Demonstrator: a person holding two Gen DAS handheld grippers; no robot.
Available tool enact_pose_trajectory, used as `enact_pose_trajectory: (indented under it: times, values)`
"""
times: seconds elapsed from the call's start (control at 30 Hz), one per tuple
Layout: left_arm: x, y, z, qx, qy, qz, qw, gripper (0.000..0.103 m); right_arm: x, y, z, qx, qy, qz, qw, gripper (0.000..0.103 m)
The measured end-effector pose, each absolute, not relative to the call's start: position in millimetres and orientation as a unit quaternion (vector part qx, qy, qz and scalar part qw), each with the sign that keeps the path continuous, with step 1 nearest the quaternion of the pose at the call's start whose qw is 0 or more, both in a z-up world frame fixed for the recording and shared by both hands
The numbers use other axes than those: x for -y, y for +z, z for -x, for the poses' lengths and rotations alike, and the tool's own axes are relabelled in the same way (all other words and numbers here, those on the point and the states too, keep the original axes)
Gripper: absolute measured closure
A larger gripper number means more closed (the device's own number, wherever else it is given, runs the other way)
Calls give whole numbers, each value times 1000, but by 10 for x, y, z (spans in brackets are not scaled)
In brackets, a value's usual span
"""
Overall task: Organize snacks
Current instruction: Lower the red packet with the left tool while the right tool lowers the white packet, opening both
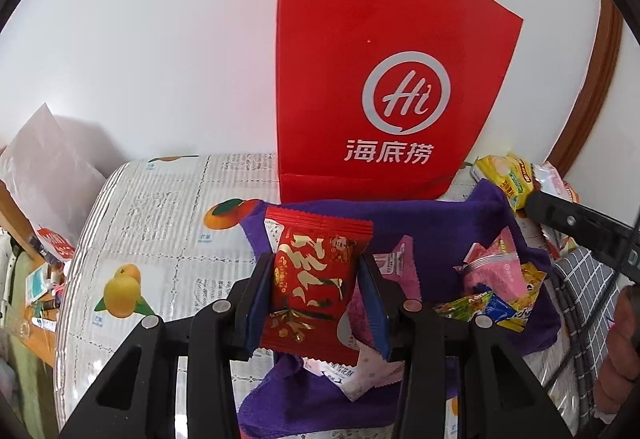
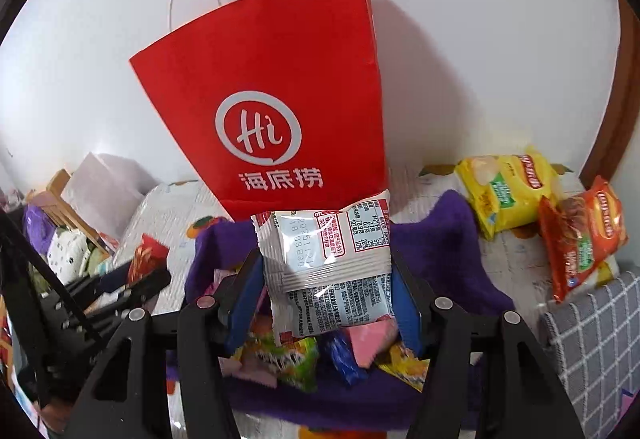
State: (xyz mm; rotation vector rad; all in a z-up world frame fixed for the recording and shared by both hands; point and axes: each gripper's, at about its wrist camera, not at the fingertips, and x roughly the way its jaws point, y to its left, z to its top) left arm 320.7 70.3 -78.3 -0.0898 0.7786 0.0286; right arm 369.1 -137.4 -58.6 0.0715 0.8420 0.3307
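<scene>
Left gripper [image 1: 316, 289] clamps a red snack packet [image 1: 314, 281] above the purple cloth [image 1: 436, 227], before the red paper bag [image 1: 384, 71]. Right gripper [image 2: 326, 279] grips a white snack packet [image 2: 326, 259] over loose snacks [image 2: 296, 359] on that cloth.

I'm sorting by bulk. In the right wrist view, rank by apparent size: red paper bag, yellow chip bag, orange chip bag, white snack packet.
1. red paper bag
2. white snack packet, inflated by nearness, held in the right gripper
3. yellow chip bag and orange chip bag: look alike
</scene>
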Motion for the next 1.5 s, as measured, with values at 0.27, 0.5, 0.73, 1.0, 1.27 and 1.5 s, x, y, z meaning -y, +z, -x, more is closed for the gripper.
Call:
enact_pose_trajectory:
  times: [0.27,0.5,0.73,1.0,1.27,1.5]
  values:
    - [-712,-871,-3249,-399,12,52,915,63,1395,-741,-3712,-425,162,-17,891,43]
    - [-631,-917,-3274,-405,15,40,913,63,1409,-894,-3807,-445,161,-20,881,43]
    - [-606,-934,-3278,-411,7,42,911,63,1332,-1058,-3863,-463,155,-9,873,42]
    - [-599,-949,-3295,-420,-3,44,907,62,1277,-1148,-3888,-471,148,5,870,39]
    - [-601,-936,-3286,-418,-4,46,907,62,1304,-1192,-3930,-478,139,8,867,33]
    - [-541,-950,-3289,-418,-12,38,908,63,1300,-1211,-3929,-476,137,11,869,28]
